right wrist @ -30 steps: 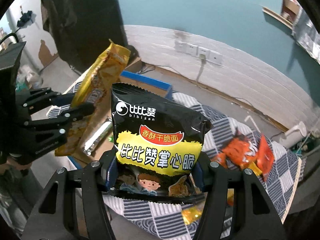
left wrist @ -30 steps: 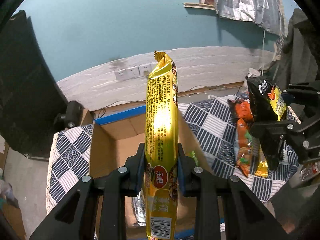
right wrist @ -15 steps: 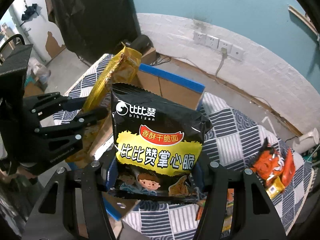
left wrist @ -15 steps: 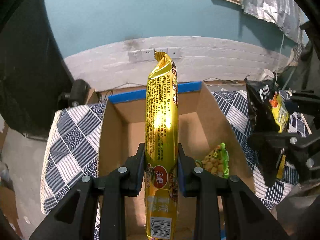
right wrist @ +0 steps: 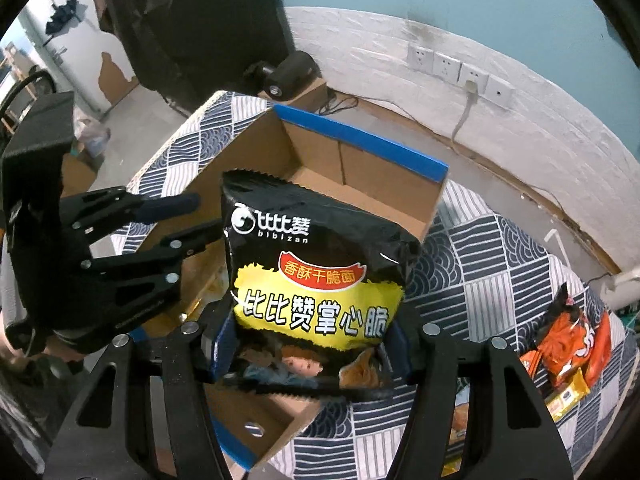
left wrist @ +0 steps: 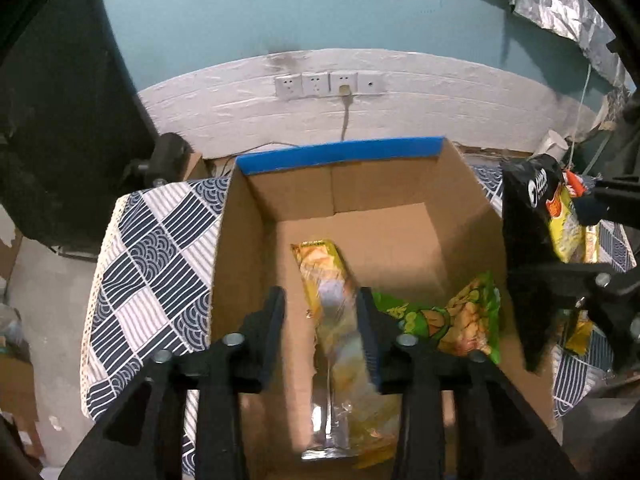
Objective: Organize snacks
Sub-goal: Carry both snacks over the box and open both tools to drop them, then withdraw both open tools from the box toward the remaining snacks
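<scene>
Long yellow foil snack packet [left wrist: 332, 312] — dropping into the brown cardboard box [left wrist: 360, 216].
Left gripper [left wrist: 320, 320] jaws opening, packet loose between them, lengthwise; right gripper [right wrist: 308, 352] — opening around the black crisp bag [right wrist: 316, 280].

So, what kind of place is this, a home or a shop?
Probably a plain room in a home or workshop, not a shop. A painted teal wall carries a row of wall sockets, a patterned cloth covers the surface, and a cardboard box stands on it, holding snacks.
</scene>
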